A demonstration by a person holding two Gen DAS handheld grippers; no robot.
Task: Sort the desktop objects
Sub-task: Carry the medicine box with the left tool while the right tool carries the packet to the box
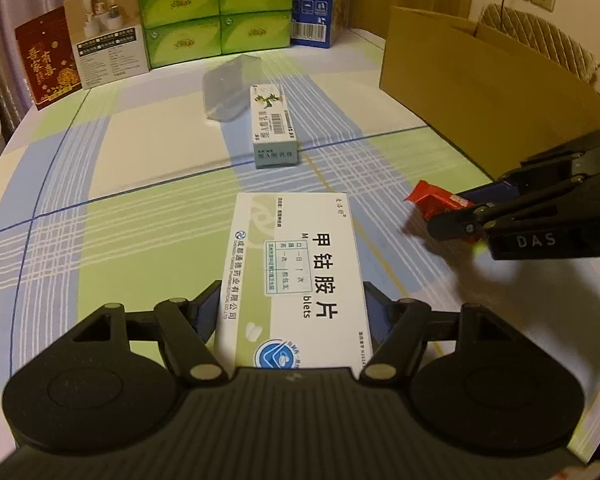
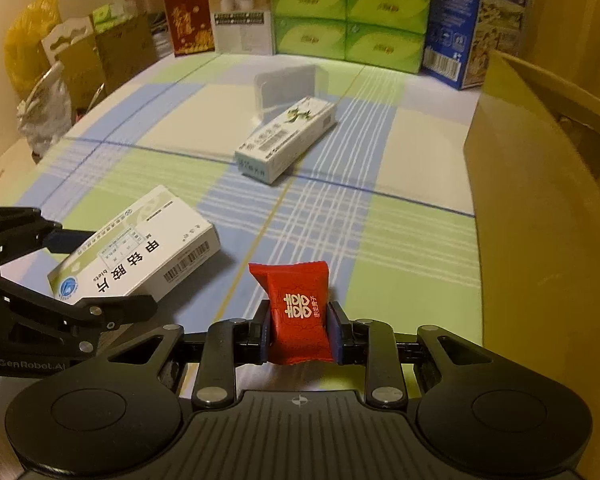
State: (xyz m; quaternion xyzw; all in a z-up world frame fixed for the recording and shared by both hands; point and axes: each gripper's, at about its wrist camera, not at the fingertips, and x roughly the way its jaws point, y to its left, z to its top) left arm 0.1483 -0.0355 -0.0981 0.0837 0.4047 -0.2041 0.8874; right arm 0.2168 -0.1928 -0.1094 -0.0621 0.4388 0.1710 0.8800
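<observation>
A white medicine box [image 1: 300, 264] with black Chinese print lies lengthwise between the blue pads of my left gripper [image 1: 294, 312], and both pads touch its long sides. From the right wrist view this box [image 2: 140, 248] sits tilted, its near end raised off the checked tablecloth [image 2: 400, 240]. My right gripper [image 2: 302, 328] is shut on a red candy packet [image 2: 298, 312], whose top sticks up above the pads. The left wrist view shows that packet [image 1: 432, 200] low over the cloth at the right edge.
A long pale-green box [image 1: 274, 128] lies mid-table beside a clear plastic container [image 1: 232, 88]. An open cardboard carton [image 1: 480, 92] stands at the right. Green tissue packs [image 1: 216, 8], a blue box [image 1: 312, 0], a white box [image 1: 108, 32] and a red card [image 1: 48, 60] line the back.
</observation>
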